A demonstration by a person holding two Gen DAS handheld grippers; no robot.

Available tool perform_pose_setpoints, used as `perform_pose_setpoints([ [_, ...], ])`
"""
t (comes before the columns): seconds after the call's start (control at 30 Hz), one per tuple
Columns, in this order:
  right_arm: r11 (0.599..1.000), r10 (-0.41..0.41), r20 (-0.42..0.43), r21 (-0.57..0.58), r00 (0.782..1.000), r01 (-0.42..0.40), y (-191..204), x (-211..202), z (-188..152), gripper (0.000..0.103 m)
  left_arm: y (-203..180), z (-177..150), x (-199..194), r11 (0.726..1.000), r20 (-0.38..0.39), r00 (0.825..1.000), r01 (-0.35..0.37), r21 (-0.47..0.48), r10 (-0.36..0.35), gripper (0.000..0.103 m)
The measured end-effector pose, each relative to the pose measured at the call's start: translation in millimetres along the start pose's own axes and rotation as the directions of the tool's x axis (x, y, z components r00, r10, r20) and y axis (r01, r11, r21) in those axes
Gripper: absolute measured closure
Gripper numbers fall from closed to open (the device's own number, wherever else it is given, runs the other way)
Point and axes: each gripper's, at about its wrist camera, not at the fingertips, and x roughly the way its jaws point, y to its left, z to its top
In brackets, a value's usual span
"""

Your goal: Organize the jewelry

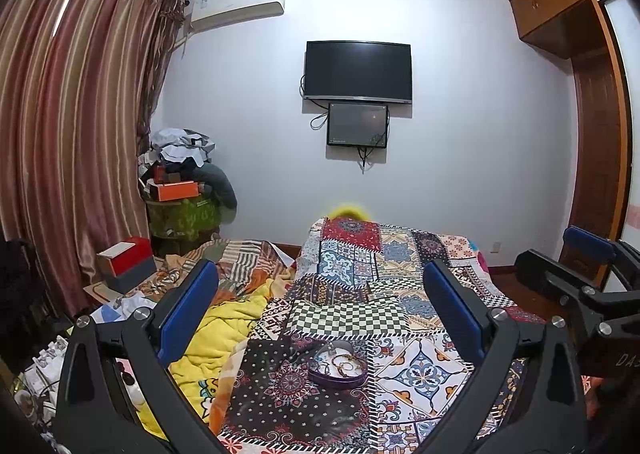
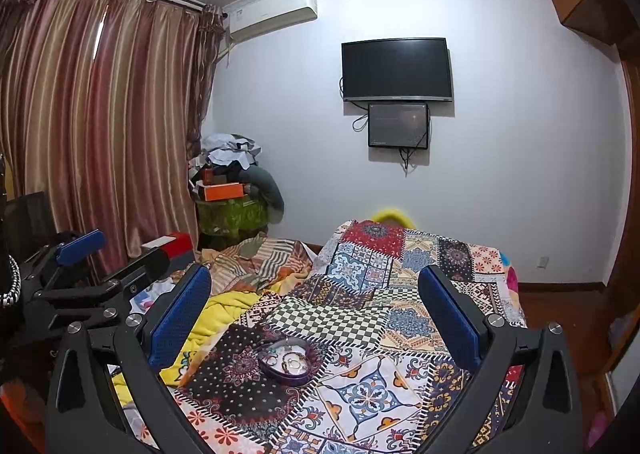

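Both tongs held above the bed, facing the far wall. Left tongs: blue pads spread wide, nothing between them. Right tongs: likewise wide apart, empty.

Heart-shaped purple jewelry box sits open on the patchwork quilt, near side of the bed, on a dark floral patch. Inside: rings and bracelets in a tangle; single pieces too small to tell apart. Box lies below and between the left pads, clear of both; in the right view it sits nearer the left pad.

Yellow blanket bunched left of the quilt. Television on the far wall; striped curtains far left.
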Motion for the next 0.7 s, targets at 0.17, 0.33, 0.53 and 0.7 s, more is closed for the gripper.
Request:
perform_pose_setpoints([
  [0.17,1.0,0.001,-0.003,0.005,1.0,-0.001,-1.2,-0.5,0.4,0.0,0.5,0.9,0.4,1.0,-0.001,1.0,0.013,-0.012,-0.013,0.0],
  [0.33,1.0,0.002,-0.012,0.01,1.0,-0.002,-3.4,0.5,-0.1,0.0,-2.0,1.8,1.4,1.0,-0.002,1.0,0.018,-0.008,-0.018,0.0],
  [0.53,1.0,0.003,-0.014,0.018,1.0,-0.003,-5.8,0.4,-1.1,0.0,-3.2,1.7,2.5,0.999,-0.008,0.999,0.036,-0.005,-0.036,0.0],
  [0.7,1.0,0.004,-0.019,0.027,1.0,-0.004,-8.2,0.8,-0.8,0.0,-4.4,0.5,4.1,0.999,-0.013,0.999,0.042,0.001,-0.042,0.0],
])
